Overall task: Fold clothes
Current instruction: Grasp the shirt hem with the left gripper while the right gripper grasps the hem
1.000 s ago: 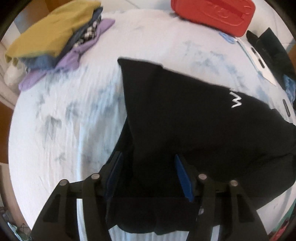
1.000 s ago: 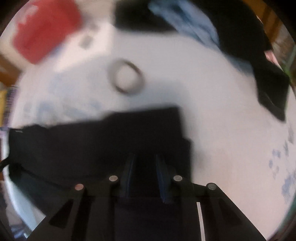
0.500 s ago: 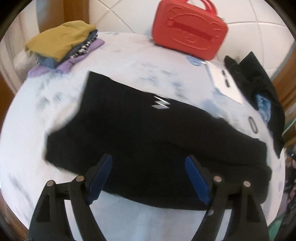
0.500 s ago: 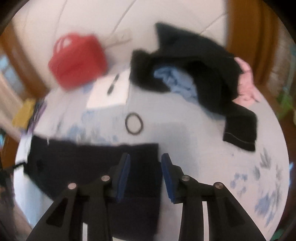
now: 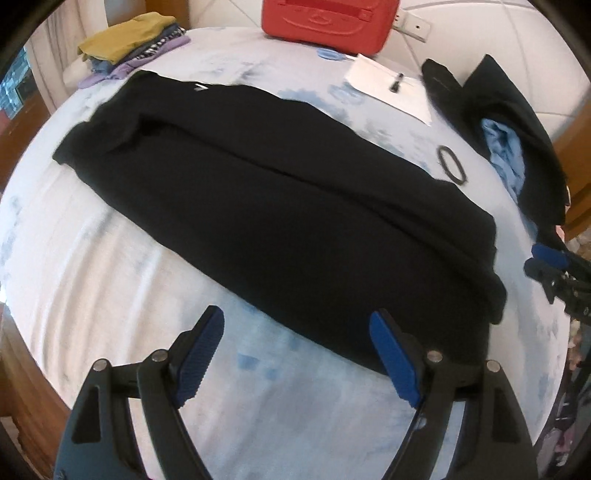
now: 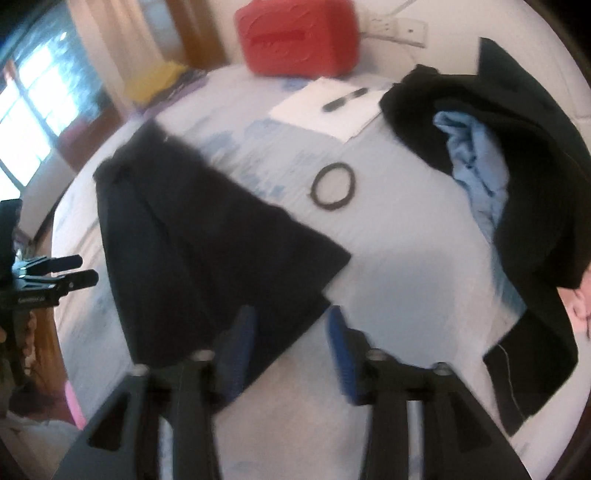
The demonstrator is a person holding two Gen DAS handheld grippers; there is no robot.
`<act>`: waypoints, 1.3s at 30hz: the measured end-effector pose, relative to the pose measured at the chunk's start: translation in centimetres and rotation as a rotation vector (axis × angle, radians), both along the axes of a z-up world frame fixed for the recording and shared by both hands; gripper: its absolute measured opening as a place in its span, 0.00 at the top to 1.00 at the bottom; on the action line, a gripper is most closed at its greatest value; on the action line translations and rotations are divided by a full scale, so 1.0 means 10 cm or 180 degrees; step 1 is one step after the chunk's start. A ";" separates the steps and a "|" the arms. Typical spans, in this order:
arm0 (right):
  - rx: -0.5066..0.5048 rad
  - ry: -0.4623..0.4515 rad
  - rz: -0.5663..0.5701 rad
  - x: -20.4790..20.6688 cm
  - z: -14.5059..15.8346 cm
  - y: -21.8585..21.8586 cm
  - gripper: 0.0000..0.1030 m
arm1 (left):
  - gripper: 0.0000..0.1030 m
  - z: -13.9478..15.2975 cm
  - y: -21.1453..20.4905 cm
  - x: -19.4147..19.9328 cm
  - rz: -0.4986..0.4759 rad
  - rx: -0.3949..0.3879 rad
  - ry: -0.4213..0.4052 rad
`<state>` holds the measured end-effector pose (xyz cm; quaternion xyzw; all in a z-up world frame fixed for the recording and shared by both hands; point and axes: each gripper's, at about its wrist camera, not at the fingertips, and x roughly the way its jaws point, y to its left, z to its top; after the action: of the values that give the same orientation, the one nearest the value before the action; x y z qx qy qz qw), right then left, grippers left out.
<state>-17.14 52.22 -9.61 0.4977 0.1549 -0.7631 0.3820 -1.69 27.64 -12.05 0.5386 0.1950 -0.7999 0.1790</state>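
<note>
A black garment lies flat on the pale blue table cloth, folded into a long strip with a small white logo at its far end. My left gripper hovers open just off its near long edge, nothing between its fingers. In the right wrist view the same garment stretches away to the left. My right gripper stands open over its near corner, holding nothing. Each gripper shows at the edge of the other view: the right gripper and the left gripper.
A red case stands at the back, with a stack of folded clothes to its left. White paper with a pen and a black hair tie lie beyond the garment. A heap of black and light blue clothes fills the right side.
The right gripper's fingers have spread apart and no longer pinch the black cloth. Both grippers have drawn back and up. The garment now lies spread out as a long folded strip.
</note>
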 end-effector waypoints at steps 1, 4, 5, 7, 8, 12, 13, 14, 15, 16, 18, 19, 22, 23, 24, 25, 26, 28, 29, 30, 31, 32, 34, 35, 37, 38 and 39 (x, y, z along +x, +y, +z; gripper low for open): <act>0.0018 0.0013 0.0032 0.00 -0.01 -0.01 0.21 | 0.21 -0.02 0.08 0.00 0.0039 0.0006 -0.0009; 0.0027 0.0053 0.0185 -0.01 -0.04 -0.01 0.19 | 0.21 -0.06 0.33 0.00 0.0156 0.0023 -0.0038; 0.0063 0.0070 0.0239 -0.04 -0.06 -0.01 0.19 | 0.21 -0.08 0.41 0.00 0.0195 0.0029 -0.0047; 0.0071 0.0043 0.0358 -0.10 -0.09 -0.01 0.19 | 0.21 -0.11 0.58 0.01 0.0273 0.0041 -0.0066; 0.0056 0.0011 0.0422 -0.13 -0.10 0.00 0.19 | 0.21 -0.13 0.66 0.01 0.0312 0.0047 -0.0075; 0.0009 -0.0057 0.0760 -0.29 -0.19 0.01 0.19 | 0.21 -0.19 0.99 0.01 0.0469 0.0070 -0.0113; 0.0013 -0.0065 0.0834 -0.34 -0.23 0.02 0.20 | 0.21 -0.21 1.08 0.00 0.0514 0.0056 -0.0129; 0.0020 -0.0074 0.0923 -0.38 -0.27 0.02 0.21 | 0.21 -0.23 1.18 0.00 0.0559 0.0042 -0.0145; 0.0028 -0.0081 0.1015 -0.43 -0.31 0.02 0.21 | 0.21 -0.24 1.27 -0.01 0.0604 0.0029 -0.0162; 0.0040 -0.0064 0.1086 -0.47 -0.33 0.02 0.21 | 0.21 -0.26 1.36 -0.02 0.0649 0.0015 -0.0178; 0.0029 -0.0063 0.1229 -0.54 -0.37 0.02 0.23 | 0.21 -0.29 1.54 -0.03 0.0739 -0.0013 -0.0210; 0.0024 -0.0073 0.1300 -0.56 -0.39 0.00 0.29 | 0.21 -0.31 1.64 -0.04 0.0784 -0.0026 -0.0226; 0.0043 -0.0061 0.1539 -0.60 -0.45 -0.08 0.37 | 0.21 -0.36 1.79 -0.12 0.0863 -0.0143 -0.0289; 0.0052 -0.0029 0.1603 -0.60 -0.46 -0.11 0.37 | 0.21 -0.38 1.82 -0.16 0.0885 -0.0190 -0.0304; 0.0054 -0.0005 0.1650 -0.60 -0.47 -0.13 0.37 | 0.21 -0.38 1.83 -0.19 0.0917 -0.0222 -0.0280; 0.0043 0.0012 0.1689 -0.62 -0.47 -0.15 0.37 | 0.21 -0.38 1.85 -0.21 0.0952 -0.0248 -0.0259; 0.0037 0.0027 0.1729 -0.63 -0.47 -0.16 0.37 | 0.21 -0.38 1.86 -0.24 0.0987 -0.0273 -0.0237; 0.0048 0.0060 0.1818 -0.65 -0.50 -0.19 0.37 | 0.19 -0.39 1.88 -0.23 0.1050 -0.0283 -0.0186; 0.0053 0.0078 0.1862 -0.66 -0.51 -0.20 0.37 | 0.18 -0.39 1.88 -0.23 0.1086 -0.0291 -0.0161; 0.0058 0.0096 0.1906 -0.67 -0.53 -0.21 0.37 | 0.18 -0.39 1.89 -0.21 0.1101 -0.0297 -0.0136; 0.0062 0.0114 0.1950 -0.67 -0.55 -0.22 0.37 | 0.19 -0.38 1.89 -0.19 0.1115 -0.0303 -0.0112; 0.0068 0.0137 0.1993 -0.67 -0.56 -0.22 0.37 | 0.18 -0.38 1.88 -0.21 0.1101 -0.0297 -0.0113; 0.0067 0.0189 0.2049 -0.65 -0.56 -0.24 0.37 | 0.19 -0.39 1.87 -0.24 0.1073 -0.0283 -0.0115; 0.0062 0.0212 0.2067 -0.64 -0.56 -0.25 0.37 | 0.20 -0.38 1.87 -0.24 0.1066 -0.0286 -0.0105; 0.0034 0.0276 0.2082 -0.62 -0.55 -0.25 0.37 | 0.28 -0.37 1.86 -0.24 0.1052 -0.0292 -0.0084; 0.0036 0.0282 0.2091 -0.62 -0.55 -0.26 0.37 | 0.37 -0.36 1.86 -0.24 0.1045 -0.0295 -0.0074; 0.0038 0.0287 0.2100 -0.61 -0.55 -0.27 0.37 | 0.46 -0.35 1.86 -0.24 0.1038 -0.0298 -0.0063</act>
<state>-23.29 49.52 -15.07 0.3887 0.3290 -0.6186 0.5984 -4.05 46.22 -15.54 0.4988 0.2406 -0.7630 0.3333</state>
